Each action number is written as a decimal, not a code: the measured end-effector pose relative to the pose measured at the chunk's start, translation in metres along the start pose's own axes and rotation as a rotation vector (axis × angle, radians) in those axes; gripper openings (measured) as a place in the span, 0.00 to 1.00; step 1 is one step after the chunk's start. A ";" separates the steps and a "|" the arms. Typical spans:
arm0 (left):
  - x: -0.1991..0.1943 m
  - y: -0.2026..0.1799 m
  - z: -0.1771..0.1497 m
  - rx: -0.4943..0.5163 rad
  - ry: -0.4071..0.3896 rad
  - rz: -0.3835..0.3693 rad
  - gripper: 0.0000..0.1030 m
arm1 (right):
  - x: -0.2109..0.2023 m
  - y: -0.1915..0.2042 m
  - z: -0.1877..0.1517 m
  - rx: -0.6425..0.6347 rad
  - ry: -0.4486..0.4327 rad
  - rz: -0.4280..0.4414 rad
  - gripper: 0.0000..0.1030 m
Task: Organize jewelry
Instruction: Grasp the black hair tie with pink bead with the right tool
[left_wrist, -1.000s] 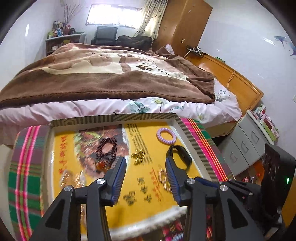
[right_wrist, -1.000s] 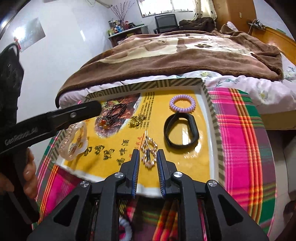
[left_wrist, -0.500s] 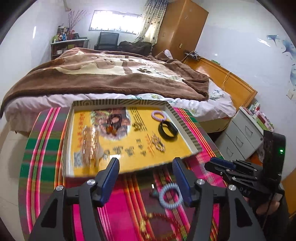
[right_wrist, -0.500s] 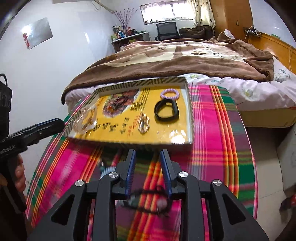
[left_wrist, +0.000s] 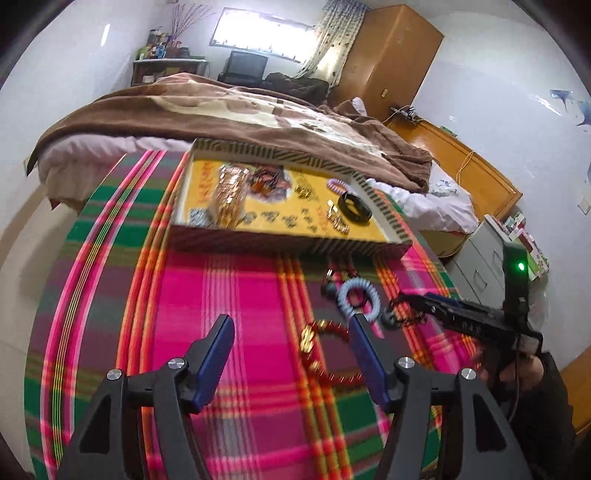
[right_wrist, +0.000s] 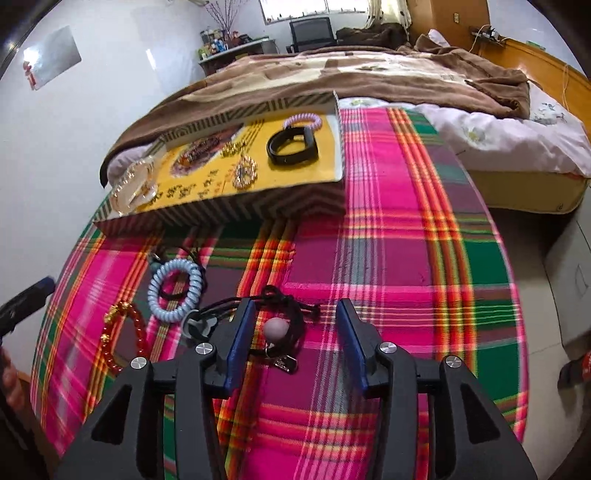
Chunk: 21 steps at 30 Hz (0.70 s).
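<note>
Counter (right_wrist: 406, 229): round, covered in pink-green plaid cloth. On it: striped box (right_wrist: 236, 212) at the far side; nearer than the box, pale blue coil hair tie (right_wrist: 176, 291); left of the tie, red bead bracelet (right_wrist: 123, 332); right of the tie, black cord with mauve bead (right_wrist: 277, 328).

Tray (right_wrist: 236, 212) sits upper left on the table (right_wrist: 406, 258), bed (right_wrist: 369, 74) behind; coil band (right_wrist: 176, 291) lies below it; bracelet (right_wrist: 122, 332) lower left.
</note>
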<state>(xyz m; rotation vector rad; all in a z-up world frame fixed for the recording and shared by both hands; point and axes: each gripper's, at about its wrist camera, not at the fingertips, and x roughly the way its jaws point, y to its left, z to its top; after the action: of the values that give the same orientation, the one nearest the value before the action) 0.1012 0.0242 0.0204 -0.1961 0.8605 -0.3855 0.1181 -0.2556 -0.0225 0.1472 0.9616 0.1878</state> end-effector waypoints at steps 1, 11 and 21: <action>-0.002 0.003 -0.005 -0.007 0.004 0.003 0.62 | 0.002 0.002 0.000 -0.008 0.001 -0.004 0.55; -0.004 0.011 -0.012 -0.032 0.014 0.012 0.62 | 0.003 0.024 -0.013 -0.141 -0.012 -0.102 0.59; 0.003 0.005 -0.016 -0.027 0.041 0.013 0.62 | -0.005 0.026 -0.019 -0.137 -0.026 -0.078 0.17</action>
<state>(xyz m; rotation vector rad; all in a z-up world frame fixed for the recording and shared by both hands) 0.0918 0.0269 0.0061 -0.2081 0.9069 -0.3666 0.0972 -0.2302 -0.0242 -0.0139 0.9233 0.1796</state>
